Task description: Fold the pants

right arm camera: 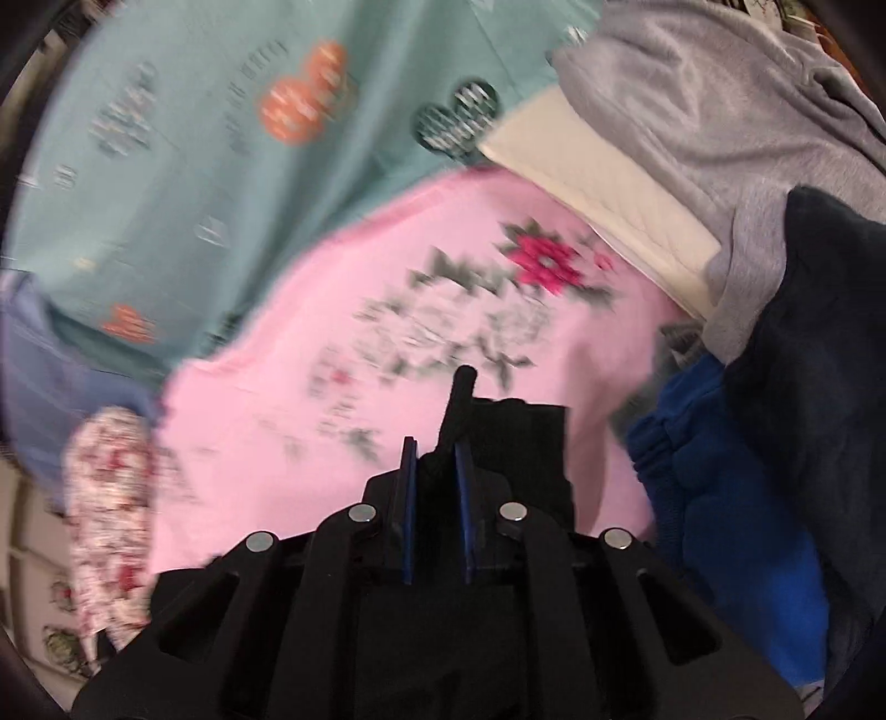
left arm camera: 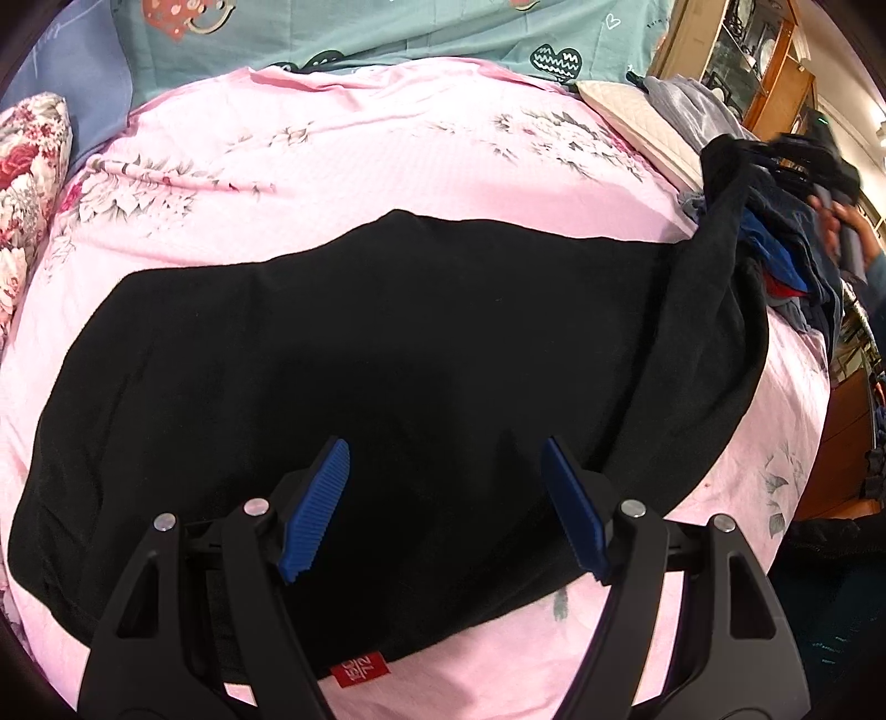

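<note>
Black pants [left arm camera: 387, 354] lie spread across the pink floral bedsheet [left arm camera: 343, 144], mostly flat, with a red size tag [left arm camera: 359, 667] showing at the near edge. One end of the garment rises off the bed toward the right of the left wrist view, pulled up into a taut ridge.

Left gripper [left arm camera: 446, 509]: released, blue pads wide apart, hovering above the near part of the fabric. Nothing between the pads; contact with the cloth cannot be confirmed.

Right gripper [right arm camera: 434, 509]: clenched on a bunch of black cloth, which pokes out past the pads. Judged to be the lifted end of the pants. The right wrist view is motion-blurred, so detail is limited. In the left wrist view the same gripper [left arm camera: 797, 160] appears blurred at the top of the raised cloth.

Surroundings: pile of other clothes [right arm camera: 747, 498] (blue, dark navy, grey) at the right edge of the bed; cream quilted pad [right arm camera: 598, 183] beyond it; teal printed sheet [left arm camera: 387, 27] further back; floral pillow [left arm camera: 27, 183] at the left.

Progress estimate: early to middle. The pants look laid out as a single broad panel, possibly already halved lengthwise, but that cannot be told. The crosswise fold appears underway, one end lifted and not yet laid over. Remaining: bring that end across, lay it down, smooth.
</note>
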A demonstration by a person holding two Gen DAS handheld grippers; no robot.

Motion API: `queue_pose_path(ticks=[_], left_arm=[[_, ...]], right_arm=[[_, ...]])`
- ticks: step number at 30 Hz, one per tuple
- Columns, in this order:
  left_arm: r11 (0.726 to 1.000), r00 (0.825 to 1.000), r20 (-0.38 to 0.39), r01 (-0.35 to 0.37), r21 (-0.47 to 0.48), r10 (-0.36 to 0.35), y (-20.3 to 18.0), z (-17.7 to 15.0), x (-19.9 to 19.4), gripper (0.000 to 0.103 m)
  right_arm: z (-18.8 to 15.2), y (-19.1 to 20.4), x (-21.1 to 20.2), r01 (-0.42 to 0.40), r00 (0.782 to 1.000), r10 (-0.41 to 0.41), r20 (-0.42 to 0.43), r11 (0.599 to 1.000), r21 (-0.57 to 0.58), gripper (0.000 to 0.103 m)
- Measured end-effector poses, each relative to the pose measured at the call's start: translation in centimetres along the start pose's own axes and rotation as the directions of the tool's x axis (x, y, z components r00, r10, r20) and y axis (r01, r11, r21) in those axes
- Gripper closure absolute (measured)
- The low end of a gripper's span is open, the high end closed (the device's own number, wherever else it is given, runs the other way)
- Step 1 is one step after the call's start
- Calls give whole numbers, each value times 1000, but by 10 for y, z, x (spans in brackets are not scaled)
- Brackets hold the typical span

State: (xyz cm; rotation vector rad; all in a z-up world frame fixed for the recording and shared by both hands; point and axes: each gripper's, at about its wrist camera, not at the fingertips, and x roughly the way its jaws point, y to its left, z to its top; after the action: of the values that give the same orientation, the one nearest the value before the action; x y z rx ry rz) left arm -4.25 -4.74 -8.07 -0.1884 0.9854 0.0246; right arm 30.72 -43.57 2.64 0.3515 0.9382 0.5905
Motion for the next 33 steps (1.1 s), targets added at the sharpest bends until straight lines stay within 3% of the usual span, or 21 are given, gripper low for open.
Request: queue_pose_path(ticks=[3,9,11,12,17,20,24,25,27,28,29,33], left_arm=[[1000,1000,-7,-6,12,6,-5,-3,0,29],[999,999,-26,-44,3,44,0,-5,0,29],[998,998,-30,-61,-26,61,9,-6,-2,29],[997,997,-33,-70,-40,69,13,-7,-2,29],[982,992,-47,-120,-145,114,44,-19,-11,29],[970,990,11,-135,-202,140,61,-26,-39,29],[924,966,80,-207,-322,245,98,-42,-91,22],[907,959,84,-225,-357,271,108,-47,-100,21],[868,952,69,-241,-435,299,131,-57,-113,21],[849,951,59,-242,-470,304,142,-62,-116,21],[832,953,53,-234,-503,299,152,-69,-118,21],[795,973,68,-138,-590,219,175,-82,-113,21]], right_arm=[[-25,-20,-34,-109,992,109,59,994,10,90],[-90,-100,-49,-15,1000,15,3,997,74,85],[-108,-118,-58,16,1000,-14,-13,990,138,51],[-115,-123,-65,27,1000,-28,2,988,153,51],[-127,-116,-63,-26,1000,28,-11,988,149,43],[-126,-105,-49,-43,999,46,-26,992,122,43],[-118,-91,-31,-58,998,62,-32,992,114,43],[-117,-91,-28,-60,997,66,-41,991,122,43],[-116,-92,-25,-41,998,46,-43,993,113,55],[-117,-93,-23,-19,999,24,-46,995,100,77],[-119,-97,-21,-22,998,29,-60,994,109,90],[-128,-111,-21,3,998,6,-70,992,124,91]])
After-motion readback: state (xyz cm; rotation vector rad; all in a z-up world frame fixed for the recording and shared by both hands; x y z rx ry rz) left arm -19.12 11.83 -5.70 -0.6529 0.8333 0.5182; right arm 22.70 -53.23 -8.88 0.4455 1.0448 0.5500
